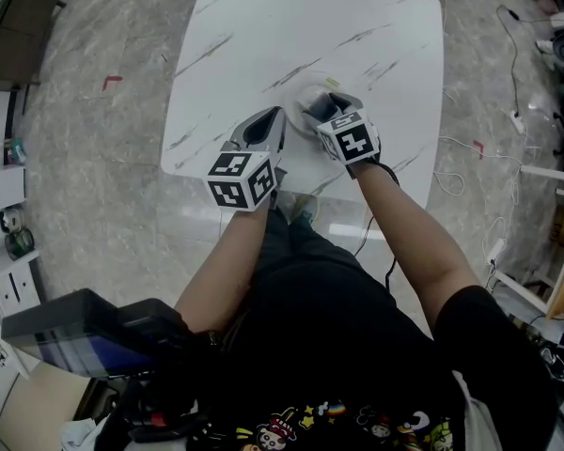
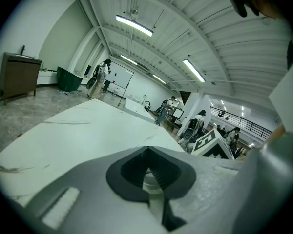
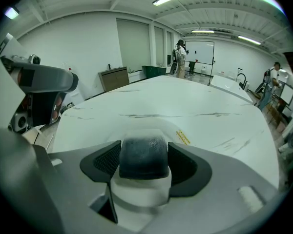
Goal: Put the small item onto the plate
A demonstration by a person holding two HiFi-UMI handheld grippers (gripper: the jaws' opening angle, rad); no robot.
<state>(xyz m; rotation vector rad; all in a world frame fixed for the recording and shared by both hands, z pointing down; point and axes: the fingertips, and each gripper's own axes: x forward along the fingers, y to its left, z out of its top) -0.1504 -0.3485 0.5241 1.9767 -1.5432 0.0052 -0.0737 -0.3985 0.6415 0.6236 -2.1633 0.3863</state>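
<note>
A white plate [image 1: 305,94] sits near the front middle of the white marble table [image 1: 263,36]. My right gripper [image 1: 325,107] hangs over the plate, shut on the small item [image 1: 318,112], a dark grey rounded block. In the right gripper view the small item [image 3: 142,157] fills the gap between the dark pads [image 3: 185,167], with the plate [image 3: 173,130] just beyond it. My left gripper [image 1: 274,116] rests left of the plate, jaws together and holding nothing. In the left gripper view the left gripper [image 2: 149,177] shows only bare tabletop past its tips.
The table's front edge [image 1: 254,178] runs just under both grippers. Cables [image 1: 470,148] lie on the floor to the right, and a dark cabinet [image 1: 14,26] stands at far left. The right gripper's marker cube [image 2: 212,145] shows close on the right of the left gripper view.
</note>
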